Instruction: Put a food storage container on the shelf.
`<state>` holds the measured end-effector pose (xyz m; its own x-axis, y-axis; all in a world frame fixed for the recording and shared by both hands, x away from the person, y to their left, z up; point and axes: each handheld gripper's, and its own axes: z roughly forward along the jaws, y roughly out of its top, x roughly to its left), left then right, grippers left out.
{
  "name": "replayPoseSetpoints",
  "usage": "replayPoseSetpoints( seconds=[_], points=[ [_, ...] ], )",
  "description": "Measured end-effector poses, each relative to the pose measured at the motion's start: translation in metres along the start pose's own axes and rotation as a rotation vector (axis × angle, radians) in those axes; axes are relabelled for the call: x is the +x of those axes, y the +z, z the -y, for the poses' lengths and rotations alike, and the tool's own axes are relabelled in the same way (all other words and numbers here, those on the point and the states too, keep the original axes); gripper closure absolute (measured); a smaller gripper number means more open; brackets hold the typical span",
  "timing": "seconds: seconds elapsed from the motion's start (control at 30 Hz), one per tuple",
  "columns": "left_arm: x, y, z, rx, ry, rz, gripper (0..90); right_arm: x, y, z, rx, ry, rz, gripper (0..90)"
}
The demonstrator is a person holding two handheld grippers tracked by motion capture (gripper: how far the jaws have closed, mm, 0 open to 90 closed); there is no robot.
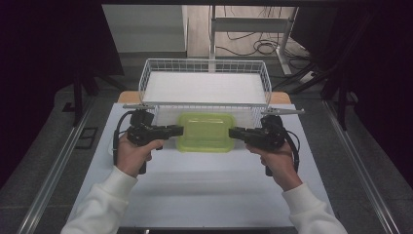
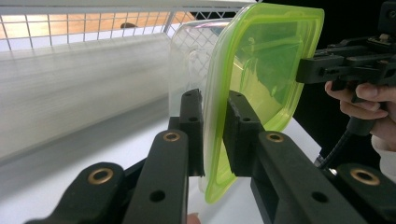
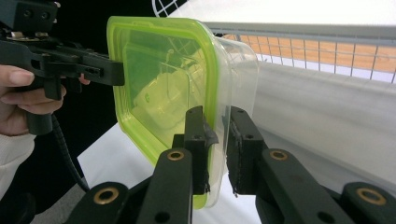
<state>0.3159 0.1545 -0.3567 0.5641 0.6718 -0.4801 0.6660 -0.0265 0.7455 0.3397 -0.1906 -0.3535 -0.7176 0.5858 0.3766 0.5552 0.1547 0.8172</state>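
**Green-lidded box pinched at both ends**

Where the left gripper's (image 2: 212, 133) two black jaws meet, they are clamped on the rim of a clear plastic container (image 2: 191, 60) with a green lid (image 2: 261, 70): in the left gripper view one jaw presses the clear wall side and the other the lid side, with the lid's edge running down between them. In the right gripper view the right gripper (image 3: 218, 149) bites the opposite rim the same way, one jaw on the green lid, the other on the clear wall, with a scrap of dark tape peeling off one pad (image 3: 205, 135).

Beyond each pair of jaws, the far end of the container is met by the other gripper's jaws, with the hand that holds it wrapped around the grip and a black cable trailing below.

From the high view, the container (image 1: 205, 131) lies between the two grippers, lid up, the left gripper (image 1: 178, 130) at one short side and the right gripper (image 1: 233, 132) at the other. It seems to be lifted clear of the white table (image 1: 195, 190), though that is hard to judge from above.

Just past the container stands a white wire basket (image 1: 204, 66) with a white liner. Behind the jaws, both forearms in white sleeves (image 1: 104, 200) reach back to the table's near edge.
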Motion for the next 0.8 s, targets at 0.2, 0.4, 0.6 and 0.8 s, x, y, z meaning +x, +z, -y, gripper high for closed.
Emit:
replayPoseSetpoints(
  seconds=[0.2, 0.4, 0.6, 0.8],
  points=[
    [0.008, 0.003, -0.01, -0.01, -0.019, 0.007, 79.2, -0.006, 0.005, -0.014, -0.004, 0.01, -0.009, 79.1],
    [0.011, 0.005, -0.021, -0.014, -0.006, 0.004, 79.2, -0.01, 0.008, -0.024, -0.009, 0.001, 0.0, 79.1],
    [0.011, 0.006, -0.033, -0.014, 0.012, -0.004, 79.2, -0.014, 0.008, -0.032, -0.017, -0.001, 0.009, 79.1],
    [0.012, 0.005, -0.045, -0.018, 0.023, -0.006, 79.2, -0.015, 0.008, -0.042, -0.026, 0.0, 0.004, 79.2]
  ],
)
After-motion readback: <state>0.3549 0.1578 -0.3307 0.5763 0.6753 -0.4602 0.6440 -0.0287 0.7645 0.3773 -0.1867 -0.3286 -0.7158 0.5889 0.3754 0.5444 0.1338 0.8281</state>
